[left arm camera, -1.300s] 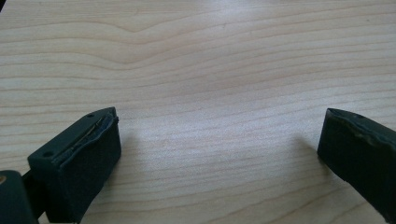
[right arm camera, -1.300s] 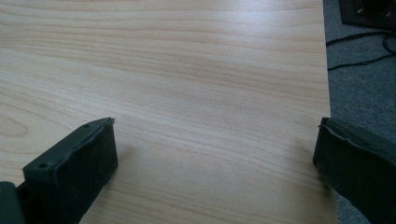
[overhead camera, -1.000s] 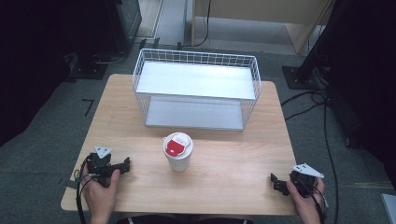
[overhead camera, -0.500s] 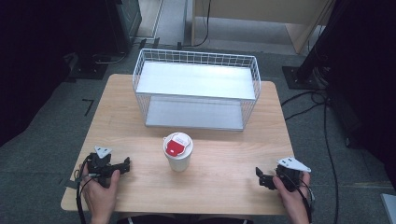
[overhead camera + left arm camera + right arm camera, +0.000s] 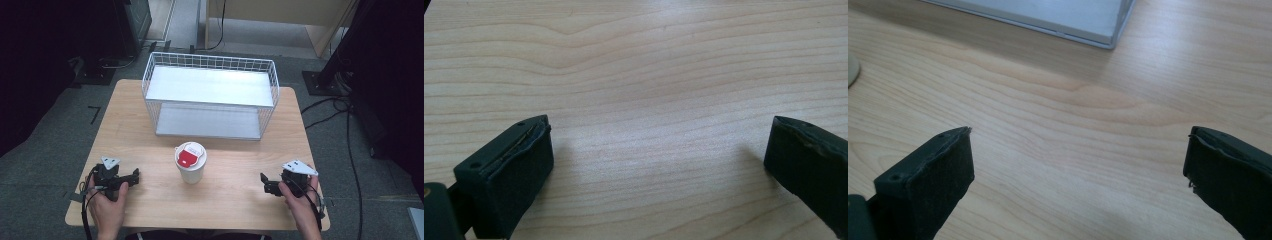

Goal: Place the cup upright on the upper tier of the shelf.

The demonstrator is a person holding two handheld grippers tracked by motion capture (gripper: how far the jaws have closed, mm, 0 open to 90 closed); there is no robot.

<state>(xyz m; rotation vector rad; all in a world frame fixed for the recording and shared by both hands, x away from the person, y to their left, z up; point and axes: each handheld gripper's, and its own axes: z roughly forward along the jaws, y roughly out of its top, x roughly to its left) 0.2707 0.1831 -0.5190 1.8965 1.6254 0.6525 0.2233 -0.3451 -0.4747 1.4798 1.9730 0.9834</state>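
Change since a second ago: the right gripper [image 5: 267, 183] has come in from the table's near right corner and now sits further left, its jaws pointing left toward the cup; the left gripper, the cup and the basket have stayed where they were.
Left gripper [image 5: 131, 176]: rests low at the near left of the table [image 5: 235, 200], held in the person's left hand [image 5: 106, 202], jaws pointing right toward the cup; in the left gripper view the jaws stand wide apart with bare wood between them, gripping nothing.
Cup [image 5: 190, 162]: a pale paper cup with a white lid and a red patch on top, upright near the middle of the table, roughly between the two grippers, touched by neither; in the right gripper view a sliver of its base [image 5: 852, 70] peeks in at the left edge.
Wire basket [image 5: 210, 95]: white, with a grey floor, standing on the far half of the table behind the cup and apart from it; its near corner [image 5: 1108, 30] shows in the right gripper view.
Right gripper: held in the right hand [image 5: 297, 205] at the near right, jaws spread wide over bare wood, holding nothing.
In the way: open tabletop lies between each gripper and the cup.
Around: dark cables [image 5: 350, 150] trail on the floor right of the table.
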